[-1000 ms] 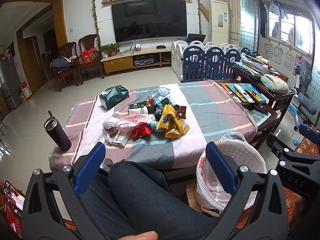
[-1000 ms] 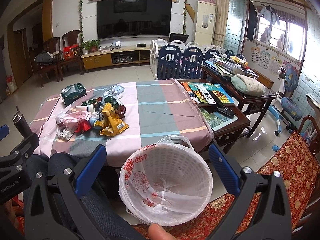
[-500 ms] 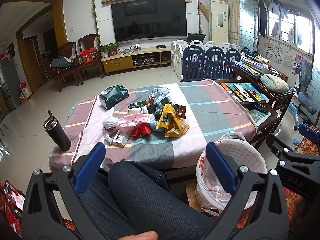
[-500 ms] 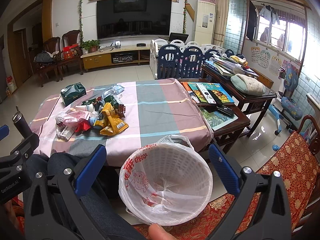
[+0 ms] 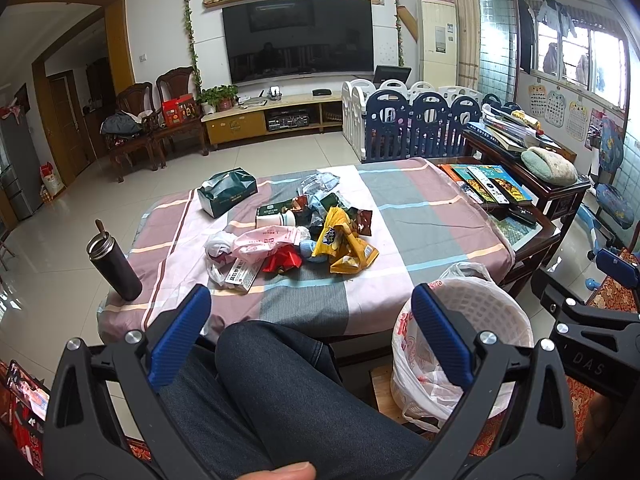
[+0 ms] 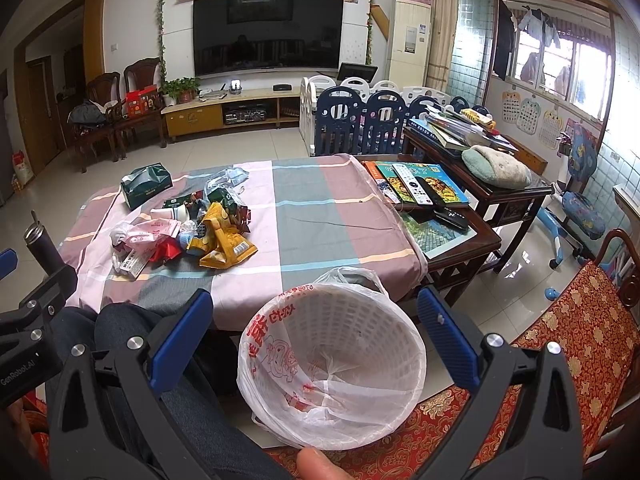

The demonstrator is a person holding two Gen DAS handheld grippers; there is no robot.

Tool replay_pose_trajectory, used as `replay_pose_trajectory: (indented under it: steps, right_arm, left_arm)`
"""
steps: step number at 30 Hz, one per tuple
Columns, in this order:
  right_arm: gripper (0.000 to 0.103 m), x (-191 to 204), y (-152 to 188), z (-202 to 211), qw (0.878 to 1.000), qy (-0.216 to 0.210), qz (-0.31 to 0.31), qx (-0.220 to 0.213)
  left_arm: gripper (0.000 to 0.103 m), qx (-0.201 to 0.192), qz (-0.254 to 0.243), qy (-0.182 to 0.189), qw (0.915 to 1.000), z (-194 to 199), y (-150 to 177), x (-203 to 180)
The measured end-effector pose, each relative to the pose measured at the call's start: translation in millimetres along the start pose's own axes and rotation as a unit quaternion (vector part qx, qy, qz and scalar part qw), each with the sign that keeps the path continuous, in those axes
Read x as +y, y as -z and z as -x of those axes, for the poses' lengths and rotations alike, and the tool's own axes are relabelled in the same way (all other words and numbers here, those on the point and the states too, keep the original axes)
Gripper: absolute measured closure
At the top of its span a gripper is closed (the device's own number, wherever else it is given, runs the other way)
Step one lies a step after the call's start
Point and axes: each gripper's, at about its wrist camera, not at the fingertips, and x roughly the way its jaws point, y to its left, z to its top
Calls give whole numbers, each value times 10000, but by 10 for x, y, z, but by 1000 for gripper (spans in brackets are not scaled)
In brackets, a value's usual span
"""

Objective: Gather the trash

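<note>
A heap of trash (image 5: 296, 240) (image 6: 188, 232) lies on the checked tablecloth: a yellow snack bag (image 5: 344, 248), a pink wrapper (image 5: 264, 242), red foil, a white cup and dark packets. A white mesh bin lined with a plastic bag (image 5: 480, 320) (image 6: 332, 364) stands on the floor at the table's near right corner. My left gripper (image 5: 312, 320) is open above a person's knee, short of the table. My right gripper (image 6: 316, 320) is open right over the bin, holding nothing.
A dark flask (image 5: 114, 264) stands at the table's near left corner and a green tissue box (image 5: 228, 192) behind the heap. Books and remotes (image 6: 420, 188) cover the wooden side table at right. A red patterned chair (image 6: 560, 340) is near right.
</note>
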Motion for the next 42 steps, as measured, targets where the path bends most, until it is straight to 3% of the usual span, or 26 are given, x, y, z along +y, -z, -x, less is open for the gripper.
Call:
replay_pose_trajectory:
  steps: [33, 35, 38, 41, 42]
  right_arm:
    - [3, 21, 71, -58, 10000, 5, 24, 36]
    - [3, 49, 61, -96, 9994, 146, 322, -44]
    - [3, 37, -7, -283, 9960, 546, 702, -29]
    - [5, -98, -21, -582, 9987, 32, 206, 459]
    - [11, -93, -13, -667, 9984, 40, 146, 551]
  left_arm:
    - [3, 57, 95, -106, 9999, -70, 34, 99]
    - [3, -11, 202, -249, 9995, -104, 28, 206]
    - [3, -50, 510, -773, 9957, -218, -32, 546]
    - [3, 54, 889, -1152, 9893, -356, -26, 921]
    - [3, 101, 1028, -1196, 9874, -406, -16, 1049]
